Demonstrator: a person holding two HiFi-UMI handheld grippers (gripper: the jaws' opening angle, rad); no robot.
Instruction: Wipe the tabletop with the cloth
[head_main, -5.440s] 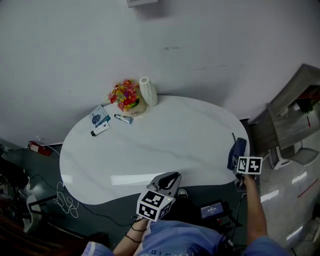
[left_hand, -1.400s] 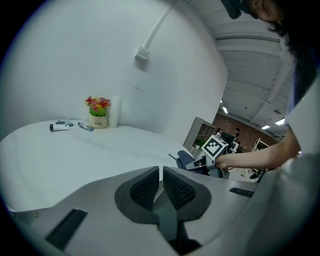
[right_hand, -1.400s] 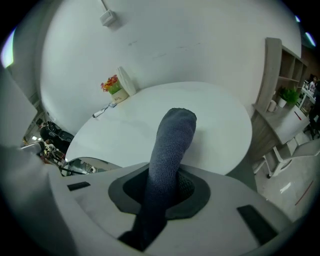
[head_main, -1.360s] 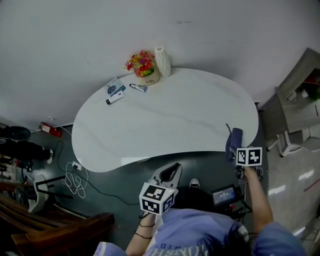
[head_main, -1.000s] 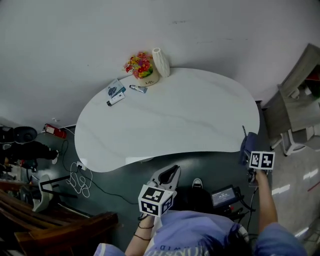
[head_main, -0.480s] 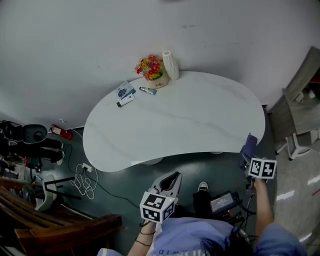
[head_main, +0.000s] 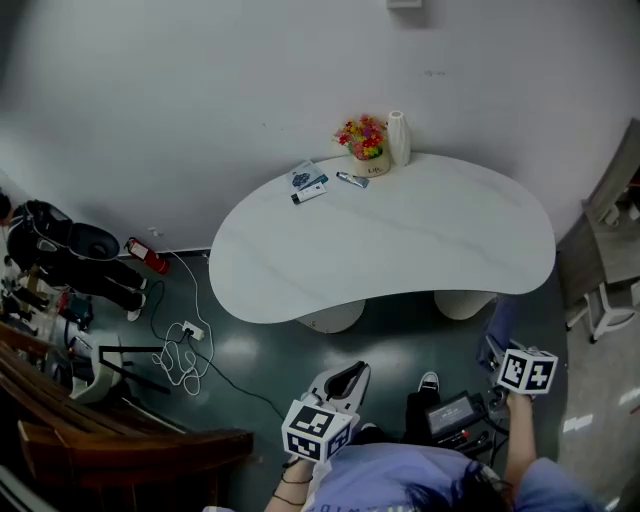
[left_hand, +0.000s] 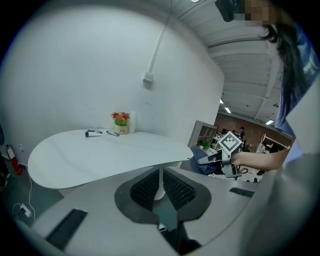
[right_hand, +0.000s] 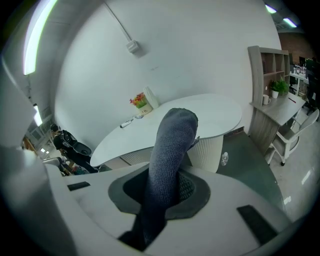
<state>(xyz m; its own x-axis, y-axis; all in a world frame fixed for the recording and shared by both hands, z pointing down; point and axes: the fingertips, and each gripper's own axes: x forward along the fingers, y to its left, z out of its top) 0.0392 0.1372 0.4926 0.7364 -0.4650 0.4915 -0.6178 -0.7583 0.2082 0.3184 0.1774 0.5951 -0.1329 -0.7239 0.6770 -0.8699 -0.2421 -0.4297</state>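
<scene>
- My left tongs (left_hand: 159, 172) sit nearest, low in front of me over the dark floor. The jaws are drawn together with only a slit between the pads, and nothing is in it.
- My right tongs (head_main: 498, 345) are out to my right and clenched on the cloth (right_hand: 167, 160).
- The cloth is a dark blue-grey strip. Its long axis runs along the jaws, rising out of them and pointing away from me toward the table (head_main: 400, 240). Its free end is rounded over.
- The cloth's gripped end is buried between the pads, so I cannot see how far it goes in.
- The cloth is off the tabletop, held in the air by the table's right end. In the head view it is dim against the floor, and I cannot tell whether its tip touches the rim.
- A small device (head_main: 455, 412) with a lit screen lies on the floor between the tongs.
- The white, bean-shaped top hides most of its two pale bases.
- At the far rim, close together, stand the flowers (head_main: 362, 135) and a white vase (head_main: 398, 138).
- Left of them lie a few small packs (head_main: 308, 182), too small to make out.
- A white wall rises just behind.
</scene>
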